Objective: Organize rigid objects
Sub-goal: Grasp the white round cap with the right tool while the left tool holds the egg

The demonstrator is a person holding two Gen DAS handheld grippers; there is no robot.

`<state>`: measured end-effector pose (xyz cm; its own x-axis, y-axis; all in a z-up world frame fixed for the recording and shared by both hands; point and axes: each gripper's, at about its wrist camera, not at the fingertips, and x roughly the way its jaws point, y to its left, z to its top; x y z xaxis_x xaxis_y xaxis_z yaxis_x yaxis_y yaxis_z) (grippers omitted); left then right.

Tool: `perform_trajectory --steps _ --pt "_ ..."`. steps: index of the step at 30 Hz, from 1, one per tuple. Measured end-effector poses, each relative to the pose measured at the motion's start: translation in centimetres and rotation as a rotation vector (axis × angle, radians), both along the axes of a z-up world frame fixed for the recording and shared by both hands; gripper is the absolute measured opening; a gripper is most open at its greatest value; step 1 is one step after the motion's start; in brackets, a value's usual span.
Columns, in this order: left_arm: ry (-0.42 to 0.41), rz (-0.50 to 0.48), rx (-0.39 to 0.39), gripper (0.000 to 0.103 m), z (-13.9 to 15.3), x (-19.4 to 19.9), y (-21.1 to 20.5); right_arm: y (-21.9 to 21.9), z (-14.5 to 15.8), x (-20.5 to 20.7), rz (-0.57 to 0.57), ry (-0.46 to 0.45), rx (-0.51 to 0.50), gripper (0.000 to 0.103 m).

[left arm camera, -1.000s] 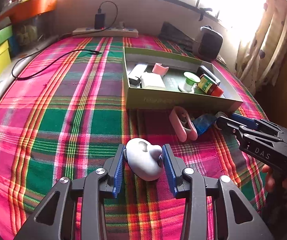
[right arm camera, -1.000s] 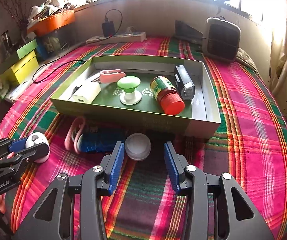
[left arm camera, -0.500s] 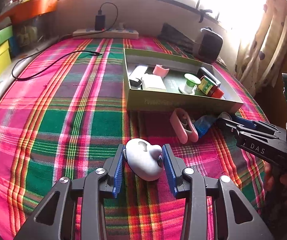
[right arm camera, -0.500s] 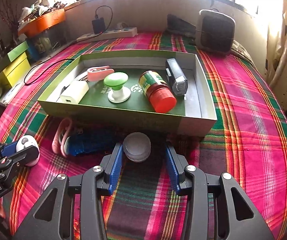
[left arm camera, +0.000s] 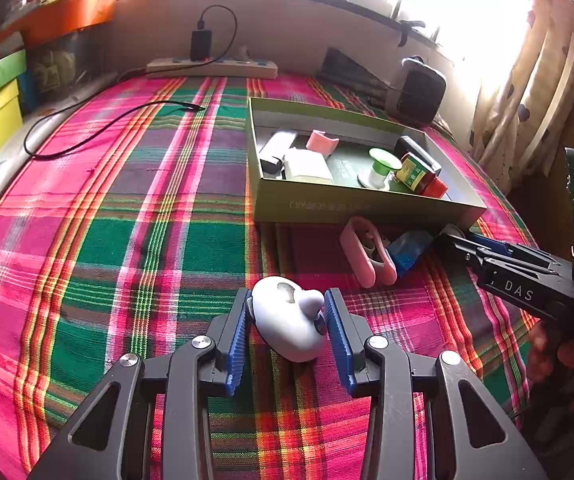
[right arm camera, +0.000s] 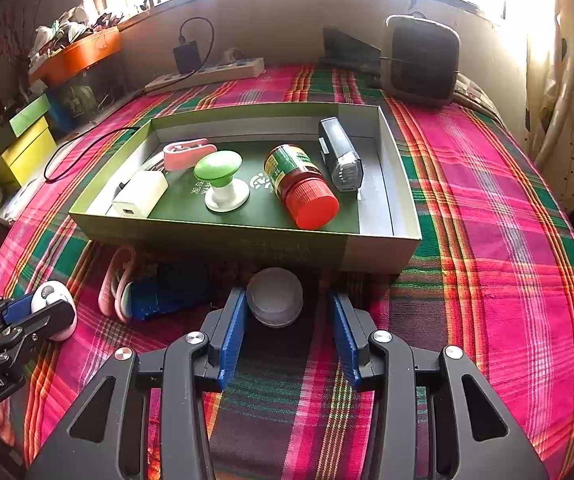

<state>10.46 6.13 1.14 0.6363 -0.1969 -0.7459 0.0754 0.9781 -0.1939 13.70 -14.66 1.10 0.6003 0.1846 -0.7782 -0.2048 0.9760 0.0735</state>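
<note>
Left wrist view: left tool (left arm camera: pixel 287 320) is gripping the white gadget (left arm camera: pixel 289 326) while the right tool (right arm camera: pixel 287 316), part-open, is bracketing the round lid (right arm camera: pixel 274 297) untouched, needing centring before closing.

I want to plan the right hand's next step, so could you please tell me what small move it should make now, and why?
Probably close the right hand-held gripper on the round translucent white lid. The lid already lies between its blue pads on the plaid cloth, with a visible gap on the right side, just in front of the green cardboard box.
</note>
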Motion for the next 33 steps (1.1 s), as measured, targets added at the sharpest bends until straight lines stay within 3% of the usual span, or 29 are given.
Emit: perform_trajectory --steps 2,7,20,33 --pt "0.0 0.0 -0.003 0.036 -0.01 0.01 0.03 -0.14 0.03 -0.03 -0.004 -0.001 0.003 0.034" --pt "-0.001 0.0 0.0 0.035 0.01 -0.02 0.04 -0.19 0.03 -0.05 -0.007 -0.001 0.005 0.03" --pt "-0.001 0.0 0.002 0.035 0.01 -0.02 0.0 -0.51 0.32 -0.4 -0.008 -0.014 0.005 0.029" --pt "-0.003 -0.017 0.005 0.028 0.14 0.07 -0.23 -0.56 0.62 -0.92 -0.006 -0.033 -0.002 0.029"
